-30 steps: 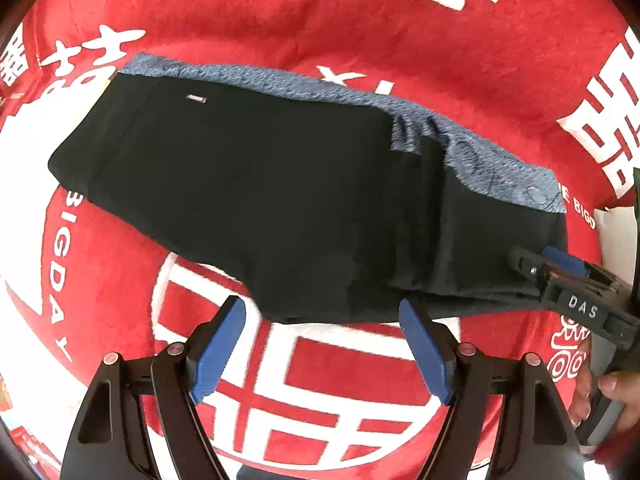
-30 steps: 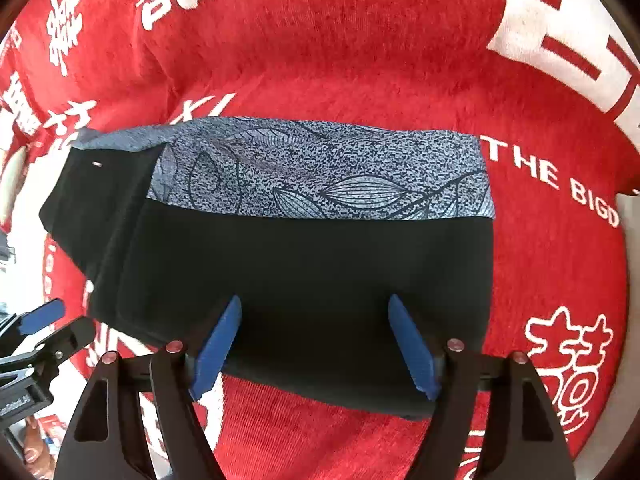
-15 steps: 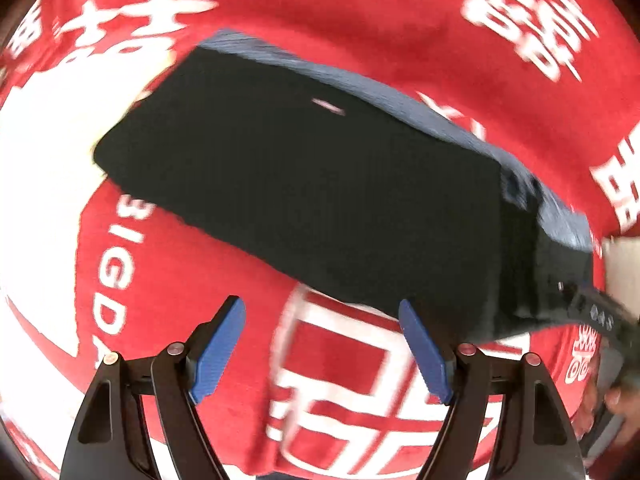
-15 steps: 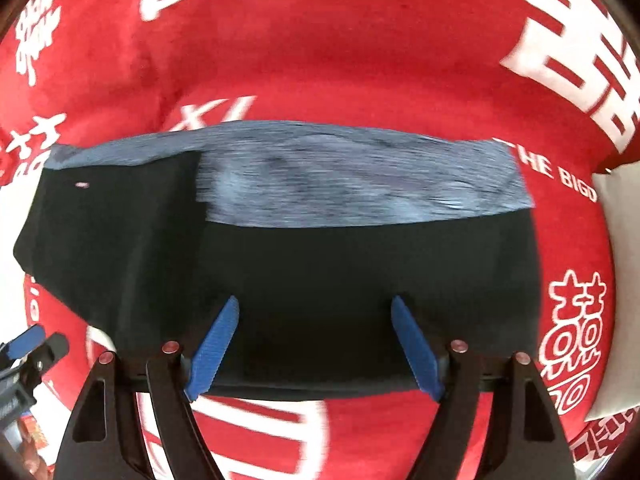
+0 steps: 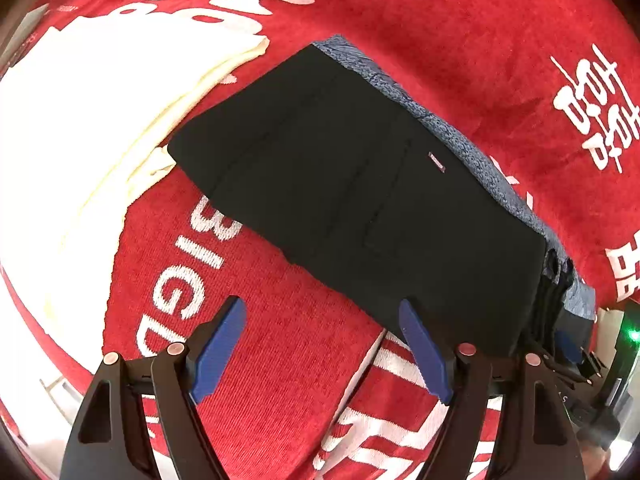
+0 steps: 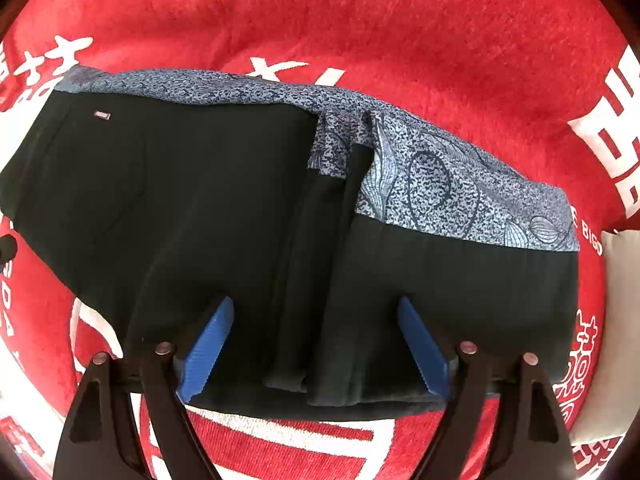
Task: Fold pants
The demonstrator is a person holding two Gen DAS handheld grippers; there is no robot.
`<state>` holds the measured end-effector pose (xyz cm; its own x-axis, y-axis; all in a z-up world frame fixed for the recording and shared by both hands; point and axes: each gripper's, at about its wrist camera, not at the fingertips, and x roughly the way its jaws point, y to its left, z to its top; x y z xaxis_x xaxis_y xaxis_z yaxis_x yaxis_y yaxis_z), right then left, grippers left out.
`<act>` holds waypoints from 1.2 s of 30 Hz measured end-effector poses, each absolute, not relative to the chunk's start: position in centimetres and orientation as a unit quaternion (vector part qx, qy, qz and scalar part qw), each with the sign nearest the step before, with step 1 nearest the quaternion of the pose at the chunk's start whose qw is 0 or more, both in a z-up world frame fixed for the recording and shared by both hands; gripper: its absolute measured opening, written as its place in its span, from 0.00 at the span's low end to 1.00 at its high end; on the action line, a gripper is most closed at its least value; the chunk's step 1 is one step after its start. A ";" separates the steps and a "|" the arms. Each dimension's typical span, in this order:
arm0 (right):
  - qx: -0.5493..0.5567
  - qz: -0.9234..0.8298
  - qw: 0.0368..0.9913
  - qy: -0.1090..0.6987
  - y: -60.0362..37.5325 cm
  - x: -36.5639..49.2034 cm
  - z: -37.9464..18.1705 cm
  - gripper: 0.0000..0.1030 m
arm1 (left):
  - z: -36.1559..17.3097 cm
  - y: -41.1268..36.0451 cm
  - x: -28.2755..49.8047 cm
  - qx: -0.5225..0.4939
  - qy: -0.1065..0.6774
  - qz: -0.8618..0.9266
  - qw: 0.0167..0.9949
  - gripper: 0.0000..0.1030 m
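Note:
Black pants [image 5: 360, 200] with a blue-grey patterned waistband [image 6: 460, 192] lie folded on the red blanket [image 5: 440, 40]. A small label [image 6: 102, 115] shows on the left flap. My left gripper [image 5: 320, 308] is open above the blanket at the pants' near edge, and only its right fingertip [image 5: 416, 336] overlaps the black cloth. My right gripper [image 6: 316, 308] points down over the pants' middle with its jaws opening. A raised black fold [image 6: 304, 300] lies between them, and the pads stand clear of it. One blue finger [image 5: 567, 345] of the right gripper shows at the pants' right end.
A folded white cloth [image 5: 80, 140] lies just left of the pants, touching their far-left corner. The red blanket [image 6: 360, 20] with white lettering covers the whole surface. A pale grey object [image 6: 620, 320] sits at the right edge.
Both grippers have moved left along the pants and a little lower. The left view now takes in the white cloth and has rolled. The right jaws stand slightly wider.

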<state>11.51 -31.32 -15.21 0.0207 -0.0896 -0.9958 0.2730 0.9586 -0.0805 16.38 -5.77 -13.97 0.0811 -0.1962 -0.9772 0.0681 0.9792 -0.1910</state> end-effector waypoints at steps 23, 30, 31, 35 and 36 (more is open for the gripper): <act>0.060 -0.135 0.713 0.685 -31.6 11.3 -16.6 0.89 | -16.5 1.4 17.8 -0.264 0.596 -0.131 0.747 0.77; 0.060 -0.136 0.712 0.686 -31.5 11.1 -16.6 0.89 | -17.4 -0.5 18.9 -0.292 0.584 -0.171 0.737 0.77; 0.060 -0.137 0.712 0.686 -31.5 11.0 -16.6 0.89 | -17.4 -0.8 19.0 -0.292 0.584 -0.172 0.738 0.77; 0.060 -0.136 0.712 0.686 -31.5 11.0 -16.6 0.89 | -17.7 -1.1 19.4 -0.307 0.576 -0.166 0.739 0.80; 0.060 -0.136 0.712 0.686 -31.5 11.0 -16.6 0.89 | -17.6 -1.2 19.5 -0.315 0.576 -0.165 0.736 0.81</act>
